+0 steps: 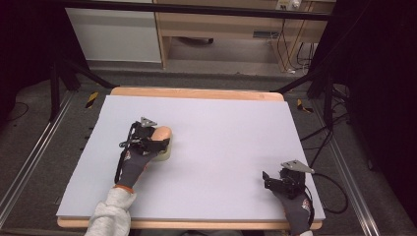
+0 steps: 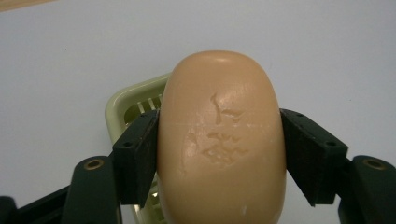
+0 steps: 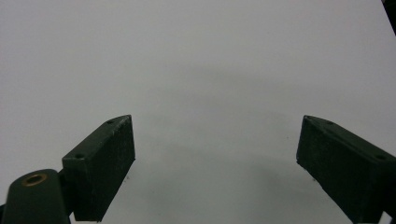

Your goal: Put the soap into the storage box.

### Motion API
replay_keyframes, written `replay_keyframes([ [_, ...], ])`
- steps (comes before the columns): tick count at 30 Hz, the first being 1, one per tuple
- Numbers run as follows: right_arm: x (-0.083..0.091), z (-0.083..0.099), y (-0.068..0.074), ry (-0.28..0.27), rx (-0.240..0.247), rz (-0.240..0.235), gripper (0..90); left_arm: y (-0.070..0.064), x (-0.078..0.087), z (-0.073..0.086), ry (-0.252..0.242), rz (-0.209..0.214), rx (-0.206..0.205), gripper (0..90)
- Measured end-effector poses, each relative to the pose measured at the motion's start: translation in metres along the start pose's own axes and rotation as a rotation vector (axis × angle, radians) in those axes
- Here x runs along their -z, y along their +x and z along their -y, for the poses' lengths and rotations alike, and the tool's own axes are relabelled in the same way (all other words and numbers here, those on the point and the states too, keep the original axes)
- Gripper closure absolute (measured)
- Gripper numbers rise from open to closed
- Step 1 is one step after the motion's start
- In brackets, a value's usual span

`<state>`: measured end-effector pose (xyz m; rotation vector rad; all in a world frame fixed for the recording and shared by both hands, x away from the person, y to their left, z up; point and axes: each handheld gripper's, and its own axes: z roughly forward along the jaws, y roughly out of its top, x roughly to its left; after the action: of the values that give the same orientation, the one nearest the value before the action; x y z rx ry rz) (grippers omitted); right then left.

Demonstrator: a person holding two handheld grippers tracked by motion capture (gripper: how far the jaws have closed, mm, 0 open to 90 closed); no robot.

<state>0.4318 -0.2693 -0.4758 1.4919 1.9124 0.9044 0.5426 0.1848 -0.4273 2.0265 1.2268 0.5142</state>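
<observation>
Left tool [image 2: 219,154] grips one soap bar [image 2: 222,140] over one dish [image 2: 122,100]; right tool [image 3: 215,163] gapes.

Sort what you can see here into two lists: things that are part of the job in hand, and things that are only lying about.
In the job:
- oval peach-coloured soap bar
- pale green slotted plastic soap dish
- left gripper, shut on the soap

Lying about:
- right gripper, open over the white tabletop
</observation>
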Motion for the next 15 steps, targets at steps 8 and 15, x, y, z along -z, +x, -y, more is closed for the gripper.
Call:
replay_keyframes([
  [8, 0.000, 0.000, 0.000, 0.000, 0.002, 0.001, 11.7, 0.003, -0.005, 0.003, 0.006, -0.017, 0.017, 31.7],
  [15, 0.000, 0.000, 0.000, -0.001, 0.002, 0.000, 11.7, 0.003, -0.012, 0.006, 0.026, -0.025, 0.021, 31.7],
])
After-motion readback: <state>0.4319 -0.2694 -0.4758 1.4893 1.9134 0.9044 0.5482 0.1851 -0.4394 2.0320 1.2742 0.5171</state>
